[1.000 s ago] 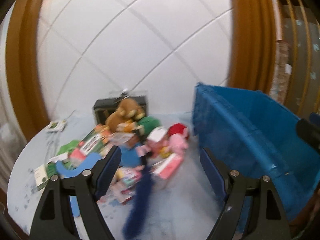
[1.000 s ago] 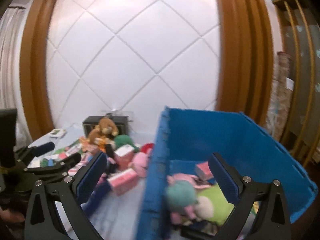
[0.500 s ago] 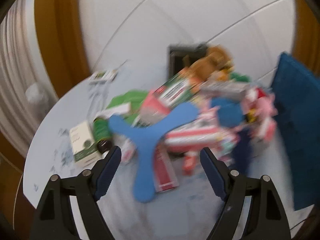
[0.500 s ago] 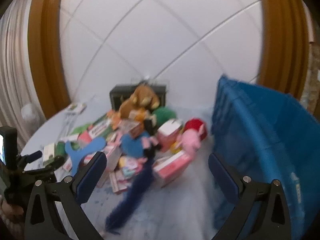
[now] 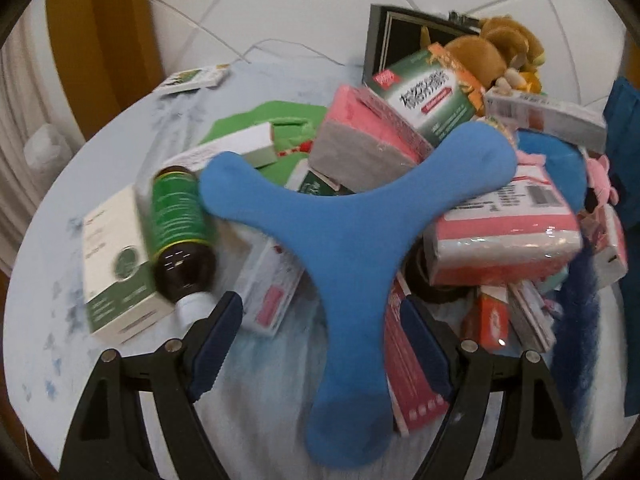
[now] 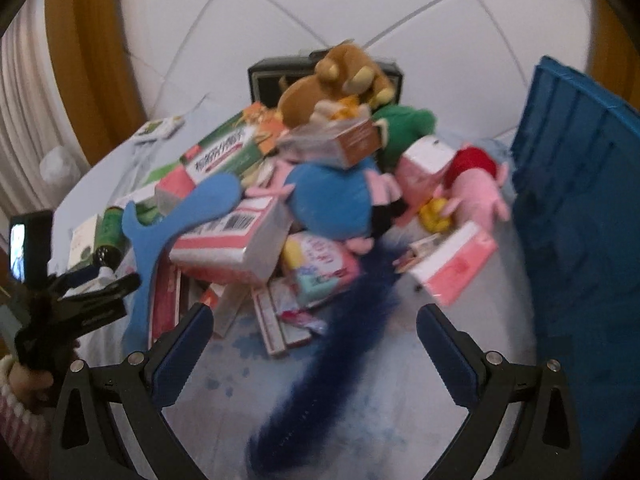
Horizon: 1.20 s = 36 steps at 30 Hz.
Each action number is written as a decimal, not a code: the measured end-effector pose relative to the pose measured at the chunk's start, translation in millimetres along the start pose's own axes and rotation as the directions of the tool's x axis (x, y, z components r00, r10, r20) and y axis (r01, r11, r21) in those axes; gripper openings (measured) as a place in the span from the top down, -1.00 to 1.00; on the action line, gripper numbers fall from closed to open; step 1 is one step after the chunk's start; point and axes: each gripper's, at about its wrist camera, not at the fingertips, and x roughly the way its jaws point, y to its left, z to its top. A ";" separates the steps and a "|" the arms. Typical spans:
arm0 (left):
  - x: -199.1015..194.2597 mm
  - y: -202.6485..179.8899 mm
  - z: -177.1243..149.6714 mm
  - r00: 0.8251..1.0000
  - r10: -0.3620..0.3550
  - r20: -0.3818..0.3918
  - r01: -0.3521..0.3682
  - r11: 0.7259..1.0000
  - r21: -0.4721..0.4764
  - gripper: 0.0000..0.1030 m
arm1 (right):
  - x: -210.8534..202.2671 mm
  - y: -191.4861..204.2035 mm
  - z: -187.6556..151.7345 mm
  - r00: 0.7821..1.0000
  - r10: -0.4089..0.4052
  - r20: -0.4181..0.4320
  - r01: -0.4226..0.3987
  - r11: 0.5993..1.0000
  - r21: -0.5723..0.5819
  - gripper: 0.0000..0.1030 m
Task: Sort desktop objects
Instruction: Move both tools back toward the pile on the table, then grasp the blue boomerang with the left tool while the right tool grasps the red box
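Observation:
A pile of boxes and plush toys lies on the round pale table (image 5: 60, 184). A blue three-armed foam boomerang (image 5: 344, 236) rests on top of the pile; its near arm reaches between the fingers of my open left gripper (image 5: 320, 340), which touches nothing. The boomerang also shows in the right wrist view (image 6: 176, 216). My right gripper (image 6: 316, 344) is open and empty above a dark blue fuzzy tail (image 6: 340, 344). The left gripper (image 6: 92, 292) shows at the left of the right wrist view.
A blue crate (image 6: 580, 208) stands at the right. A green-labelled brown bottle (image 5: 180, 232) and a white-green box (image 5: 116, 260) lie at the pile's left. A brown plush (image 6: 336, 76), a pink plush (image 6: 476, 192) and a dark box (image 5: 400, 40) sit further back.
Both grippers swung left from the crate toward the pile and came closer. The left gripper now has the boomerang's near arm between its open fingers.

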 end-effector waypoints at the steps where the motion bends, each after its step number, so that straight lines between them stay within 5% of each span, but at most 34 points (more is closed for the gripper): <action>1: 5.7 -1.3 0.7 1.000 -0.003 -0.004 0.003 1.000 0.005 -0.57 | 5.2 2.8 -1.3 1.000 0.006 -0.009 -0.006 1.000 0.003 -1.00; 2: 12.3 -2.3 1.0 1.000 -0.006 -0.008 0.006 1.000 0.006 -0.55 | 11.5 6.3 -3.1 1.000 0.021 -0.021 -0.021 1.000 0.006 -1.00; 6: 26.7 2.8 -2.2 0.998 -0.063 -0.013 0.062 0.997 -0.034 0.27 | 28.8 18.7 -9.6 0.997 0.057 -0.052 -0.057 0.998 0.009 -1.00; 15: -17.3 36.8 -29.4 0.993 0.108 0.045 -0.107 0.994 -0.015 0.33 | 60.1 77.9 -15.6 0.966 0.224 -0.131 -0.232 0.971 -0.055 -1.00; 21: 11.7 54.4 -28.6 1.000 0.022 -0.016 -0.023 0.998 -0.060 0.32 | 84.9 114.3 -12.3 0.947 0.262 -0.188 -0.279 0.958 -0.070 -0.97; 25: 18.3 55.4 -20.7 1.000 -0.007 -0.020 0.006 0.999 -0.041 0.31 | 101.5 131.0 -13.4 0.941 0.251 -0.228 -0.275 0.958 -0.083 -0.08; 36: 24.3 64.7 -15.5 0.998 -0.058 0.003 0.058 0.997 -0.047 0.35 | 151.8 153.8 -14.4 0.950 0.187 -0.251 -0.215 0.973 -0.085 0.04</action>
